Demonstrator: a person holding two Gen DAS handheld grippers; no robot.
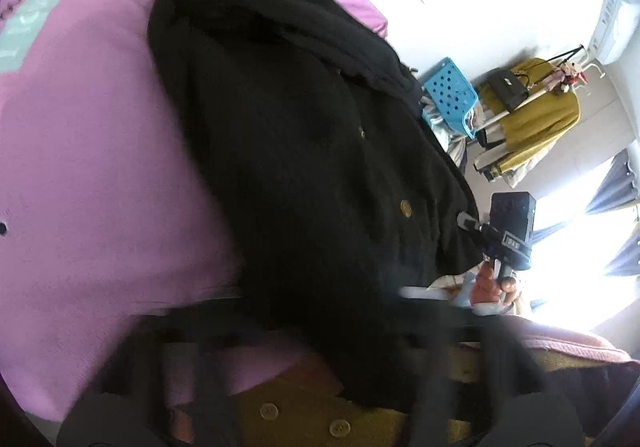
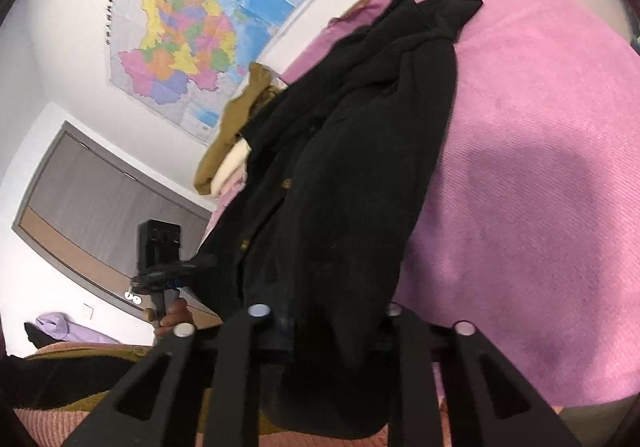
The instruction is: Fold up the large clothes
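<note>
A black buttoned coat (image 1: pixel 304 151) lies stretched along a pink bedspread (image 1: pixel 92 175) and hangs at its near end from both grippers. In the left wrist view my left gripper (image 1: pixel 352 379) is blurred at the bottom edge, with the coat's hem running down between its fingers. My right gripper (image 1: pixel 466 221) shows there from outside, pinching the coat's right edge. In the right wrist view the coat (image 2: pixel 352 183) drops between the black fingers (image 2: pixel 240 359) of my right gripper (image 2: pixel 328 323), and my left gripper (image 2: pixel 200 261) pinches the coat's left edge.
A mustard garment (image 1: pixel 304 411) with buttons lies under the left gripper. A blue perforated basket (image 1: pixel 450 93) and a rack with a mustard coat (image 1: pixel 536 115) stand by the far wall. A map (image 2: pixel 192 19) hangs on the wall, with folded brown and cream clothes (image 2: pixel 232 151) below it.
</note>
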